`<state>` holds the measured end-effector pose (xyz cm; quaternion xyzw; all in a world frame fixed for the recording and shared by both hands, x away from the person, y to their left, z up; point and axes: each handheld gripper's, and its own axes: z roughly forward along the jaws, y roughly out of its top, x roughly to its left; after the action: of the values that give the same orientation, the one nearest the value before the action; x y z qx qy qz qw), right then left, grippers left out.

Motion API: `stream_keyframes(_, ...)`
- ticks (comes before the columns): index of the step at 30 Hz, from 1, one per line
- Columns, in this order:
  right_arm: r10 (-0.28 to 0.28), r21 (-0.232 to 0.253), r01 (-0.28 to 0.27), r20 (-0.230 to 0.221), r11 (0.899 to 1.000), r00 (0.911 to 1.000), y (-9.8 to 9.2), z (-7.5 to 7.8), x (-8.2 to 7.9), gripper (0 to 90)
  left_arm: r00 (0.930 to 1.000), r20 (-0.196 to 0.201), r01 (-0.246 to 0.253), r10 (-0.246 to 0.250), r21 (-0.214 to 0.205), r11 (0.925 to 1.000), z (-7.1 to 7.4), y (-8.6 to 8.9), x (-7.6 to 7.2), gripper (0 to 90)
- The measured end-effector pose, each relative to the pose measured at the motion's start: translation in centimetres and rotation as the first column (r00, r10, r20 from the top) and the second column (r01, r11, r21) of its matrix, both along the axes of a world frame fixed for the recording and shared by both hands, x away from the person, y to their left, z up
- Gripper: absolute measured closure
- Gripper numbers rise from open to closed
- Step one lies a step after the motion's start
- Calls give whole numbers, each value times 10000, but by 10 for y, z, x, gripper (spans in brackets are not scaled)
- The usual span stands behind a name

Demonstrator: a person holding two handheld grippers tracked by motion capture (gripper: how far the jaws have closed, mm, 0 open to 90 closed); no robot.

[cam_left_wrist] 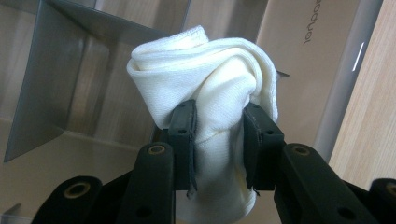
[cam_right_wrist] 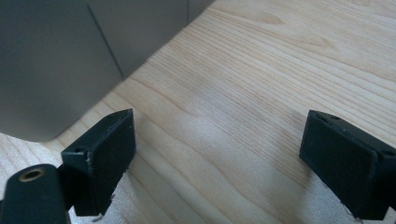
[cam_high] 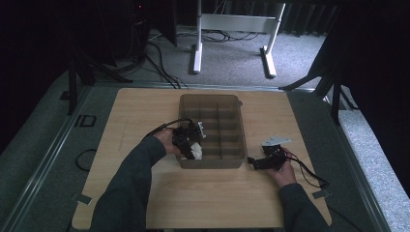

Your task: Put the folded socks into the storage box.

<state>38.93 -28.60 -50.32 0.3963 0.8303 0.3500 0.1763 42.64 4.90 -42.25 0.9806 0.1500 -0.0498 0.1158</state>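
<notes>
We see reversed lettering on the divided grey bin point(cam_left_wrist: 299, 60), unreadable. Left gripper point(cam_left_wrist: 217, 135) clamps a cream cloth point(cam_left_wrist: 205, 74) over a compartment. Right gripper point(cam_right_wrist: 219, 149) gapes wide above the wooden table point(cam_right_wrist: 261, 74), holding nothing.

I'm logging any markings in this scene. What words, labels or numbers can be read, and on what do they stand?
"onpuol", roughly: embossed upside-down lettering on the floor of the divided bin, behind the white cloth; cut off at the frame's top, so only partly legible and uncertain.
A rectangular mark on the grey floor left of the table: too small to read.
Nothing else readable.
</notes>
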Motion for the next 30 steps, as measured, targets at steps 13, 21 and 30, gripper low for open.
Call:
stream_keyframes(13,17,-11,-17,18,10000,10000,0,0,0,103,9992,-248,-306,301,-185,9994,6,4,0,593)
stream_keyframes(21,10,-6,-10,18,10000,10000,0,0,0,103,9988,78,-473,477,-489,9977,18,13,-3,568)
stream_keyframes(30,12,-7,-12,20,10000,10000,0,0,0,103,9973,560,-421,478,-979,9943,32,19,-7,623)
